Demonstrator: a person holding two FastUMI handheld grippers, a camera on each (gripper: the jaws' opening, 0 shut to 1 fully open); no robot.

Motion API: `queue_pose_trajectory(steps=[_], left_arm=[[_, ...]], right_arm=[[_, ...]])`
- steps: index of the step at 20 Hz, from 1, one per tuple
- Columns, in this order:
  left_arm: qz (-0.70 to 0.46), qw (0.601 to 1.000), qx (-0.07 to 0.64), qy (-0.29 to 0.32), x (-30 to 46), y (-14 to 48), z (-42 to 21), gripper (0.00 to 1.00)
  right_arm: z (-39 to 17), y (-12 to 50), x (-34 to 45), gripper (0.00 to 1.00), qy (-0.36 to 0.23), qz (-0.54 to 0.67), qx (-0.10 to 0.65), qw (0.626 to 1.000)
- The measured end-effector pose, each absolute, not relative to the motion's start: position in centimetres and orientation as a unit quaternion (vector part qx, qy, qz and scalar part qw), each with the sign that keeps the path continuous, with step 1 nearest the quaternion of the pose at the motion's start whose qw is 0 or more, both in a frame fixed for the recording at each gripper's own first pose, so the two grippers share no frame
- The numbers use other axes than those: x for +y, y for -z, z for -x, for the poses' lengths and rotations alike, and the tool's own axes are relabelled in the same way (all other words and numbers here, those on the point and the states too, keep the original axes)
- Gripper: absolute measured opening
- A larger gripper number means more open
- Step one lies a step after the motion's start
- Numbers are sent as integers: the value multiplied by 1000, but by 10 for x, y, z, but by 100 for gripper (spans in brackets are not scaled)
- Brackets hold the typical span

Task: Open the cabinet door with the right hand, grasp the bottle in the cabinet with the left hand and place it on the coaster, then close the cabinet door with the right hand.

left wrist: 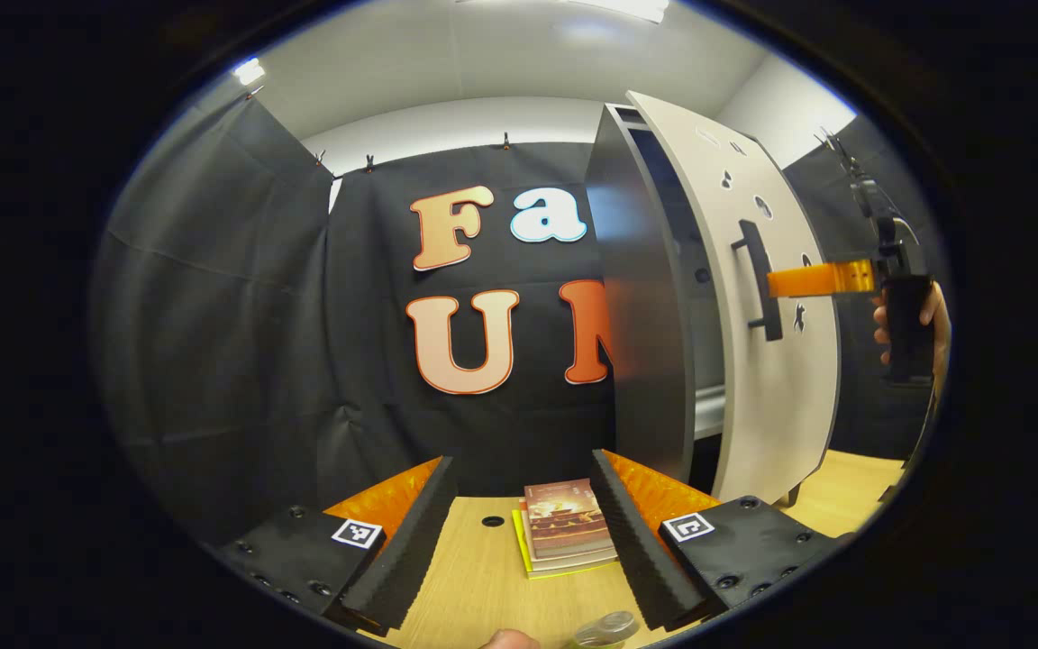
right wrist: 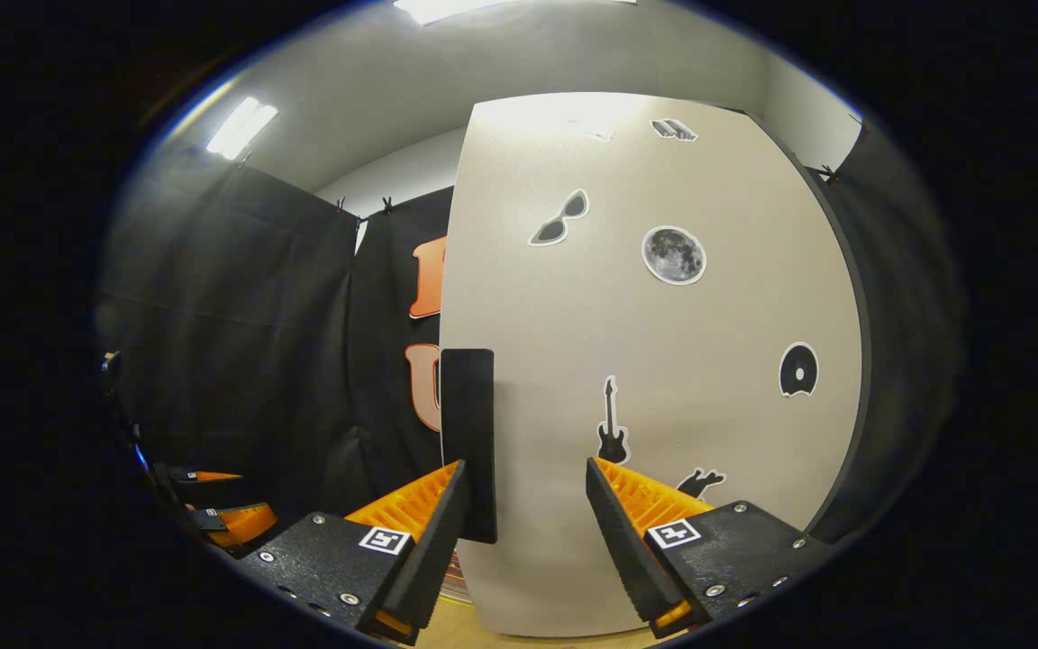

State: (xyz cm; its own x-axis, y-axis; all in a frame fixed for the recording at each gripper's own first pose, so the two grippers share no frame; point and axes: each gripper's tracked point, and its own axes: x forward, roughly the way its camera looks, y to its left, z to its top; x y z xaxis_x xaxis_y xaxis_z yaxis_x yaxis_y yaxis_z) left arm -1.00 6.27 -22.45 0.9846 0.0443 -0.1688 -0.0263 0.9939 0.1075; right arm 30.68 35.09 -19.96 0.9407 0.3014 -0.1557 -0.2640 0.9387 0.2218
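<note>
One handle (right wrist: pixel 468 442) just left of right tool (right wrist: pixel 519 518).

A light wooden desk (left wrist: pixel 474 577) carries a small stack of books (left wrist: pixel 567 525), the top cover reddish, a yellow-green one at the bottom. A dark round hole (left wrist: pixel 493 521) sits just left of the stack. The cabinet (left wrist: pixel 663 315) stands on the desk's far right part.

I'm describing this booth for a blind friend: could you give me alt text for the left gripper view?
A tall grey cabinet door stands partly open, and the right claw, held by a hand, reaches its black bar handle. Nearer, the open left claw hovers over a light wooden table bearing a small stack of books.
</note>
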Motion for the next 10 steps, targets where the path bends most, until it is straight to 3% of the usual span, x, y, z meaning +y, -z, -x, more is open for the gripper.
queue_pose_trajectory(steps=[10], left_arm=[[-39, 997, 67, -10, -3, 165, -15, 97]], right_arm=[[-310, 205, 353, 83, -143, -48, 85, 985]])
